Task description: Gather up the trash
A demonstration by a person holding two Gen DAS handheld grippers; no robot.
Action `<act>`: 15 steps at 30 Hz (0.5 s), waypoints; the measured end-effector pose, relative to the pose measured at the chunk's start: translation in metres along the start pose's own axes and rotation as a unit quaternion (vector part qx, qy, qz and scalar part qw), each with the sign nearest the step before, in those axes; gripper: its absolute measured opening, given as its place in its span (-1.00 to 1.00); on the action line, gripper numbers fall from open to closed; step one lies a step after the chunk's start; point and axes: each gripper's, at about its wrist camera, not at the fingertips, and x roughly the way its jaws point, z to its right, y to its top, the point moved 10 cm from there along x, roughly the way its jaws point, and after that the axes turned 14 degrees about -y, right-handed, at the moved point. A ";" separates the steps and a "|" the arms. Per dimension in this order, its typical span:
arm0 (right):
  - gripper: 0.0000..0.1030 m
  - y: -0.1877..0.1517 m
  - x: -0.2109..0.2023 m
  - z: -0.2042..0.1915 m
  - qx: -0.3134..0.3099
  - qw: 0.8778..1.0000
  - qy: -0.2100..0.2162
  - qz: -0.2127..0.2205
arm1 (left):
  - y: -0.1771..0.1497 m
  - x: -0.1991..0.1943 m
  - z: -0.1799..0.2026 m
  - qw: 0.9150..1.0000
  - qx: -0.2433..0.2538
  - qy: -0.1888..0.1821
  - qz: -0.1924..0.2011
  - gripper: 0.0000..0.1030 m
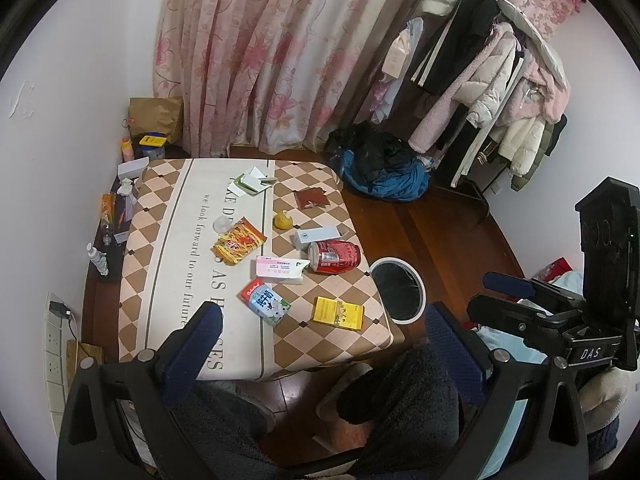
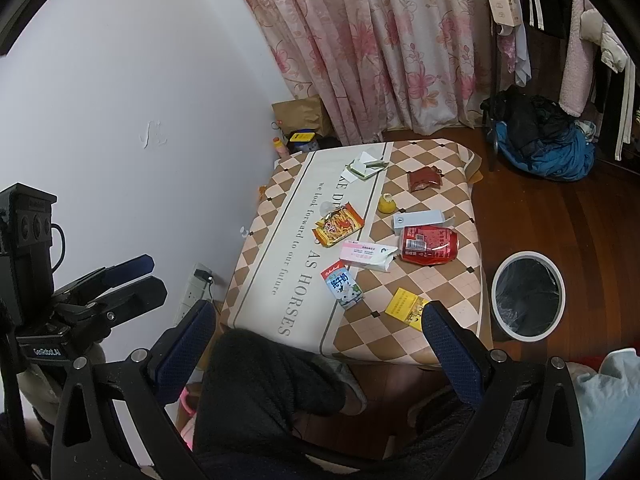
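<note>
Trash all on the table, nothing picked up yet

Trash is scattered over the checkered table (image 1: 160, 216): a red can (image 1: 335, 256) on its side, a yellow box (image 1: 338, 313) near the front edge, a milk carton (image 1: 265, 303), a pink box (image 1: 280, 270), a snack bag (image 1: 239, 241) and more further back. The white bin (image 1: 398, 290) with its black liner sits on the floor just beside the table's right edge.

Left gripper (image 1: 320, 344) and right gripper (image 2: 318, 340) both hang back over the person's knees, fingers spread wide, holding nothing. Looks like the very start to me. Next move is probably reaching for the yellow box or the can, closest to the bin.
</note>
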 end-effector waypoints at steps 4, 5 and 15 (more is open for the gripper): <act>1.00 0.000 0.000 -0.001 0.000 1.000 0.002 0.000 | -0.001 -0.003 -0.002 1.000 0.002 0.001 -0.001 1.00; 1.00 0.000 0.000 -0.001 0.000 1.000 0.002 0.000 | -0.003 -0.004 -0.004 1.000 0.002 0.001 0.000 1.00; 1.00 0.007 0.008 -0.011 0.003 1.000 0.002 -0.002 | -0.002 0.009 -0.030 0.998 0.007 0.062 0.004 1.00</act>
